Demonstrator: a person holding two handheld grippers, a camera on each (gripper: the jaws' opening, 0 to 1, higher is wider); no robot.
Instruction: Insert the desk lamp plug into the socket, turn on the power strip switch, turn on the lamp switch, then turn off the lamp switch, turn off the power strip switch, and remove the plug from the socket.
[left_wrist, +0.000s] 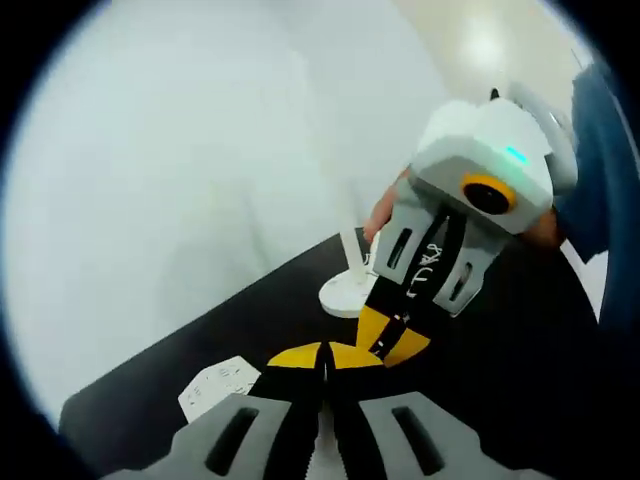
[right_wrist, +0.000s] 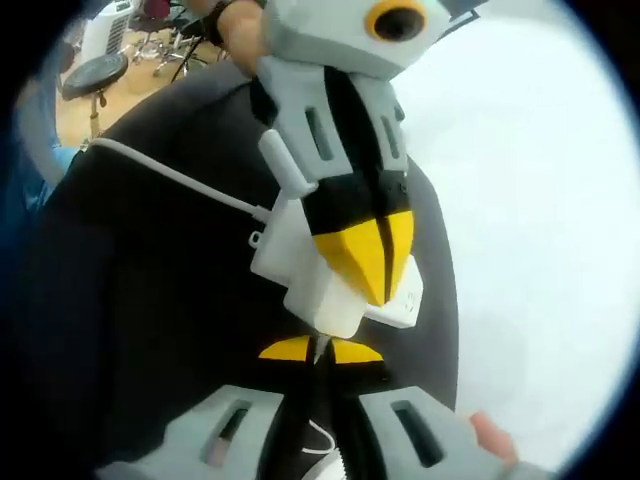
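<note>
The left gripper view shows the lamp's round white base (left_wrist: 347, 292) and the flat white power strip (left_wrist: 222, 386) on the matte black table (left_wrist: 160, 375). The right gripper view shows the strip's boxy plastic body with its cord (right_wrist: 175, 178). The left gripper (left_wrist: 322, 362) and right gripper (right_wrist: 320, 350) have jaws pressed together, holding nothing visible.

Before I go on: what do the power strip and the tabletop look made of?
Power strip: looks like hard white plastic, smooth and slightly glossy, with moulded rounded edges and a white cord from one end. Tabletop: black and matte, with almost no reflection; it may be laminate or a mat, the pictures don't settle which.
</note>
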